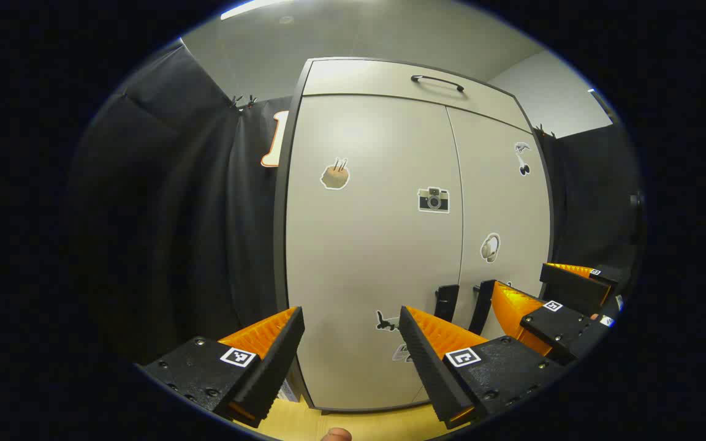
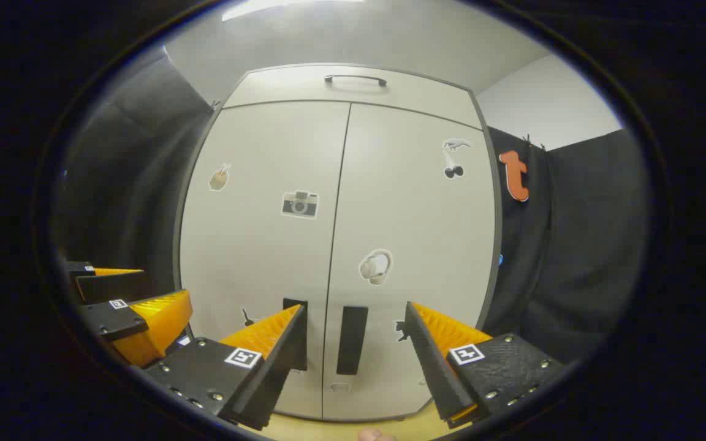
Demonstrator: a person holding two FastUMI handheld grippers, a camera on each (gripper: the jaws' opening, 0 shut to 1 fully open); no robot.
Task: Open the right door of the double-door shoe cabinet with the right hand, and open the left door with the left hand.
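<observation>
While both doors stood closed, I held the right gripper wide-fingered before the right door's handle, left gripper likewise spread, ready to grasp.

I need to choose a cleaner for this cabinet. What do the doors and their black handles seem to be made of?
The left door and right door look like matte off-white laminated board: flat, even colour, soft glare only. The handles, left and right, look like matte black plastic or coated metal; which one is unclear.
</observation>
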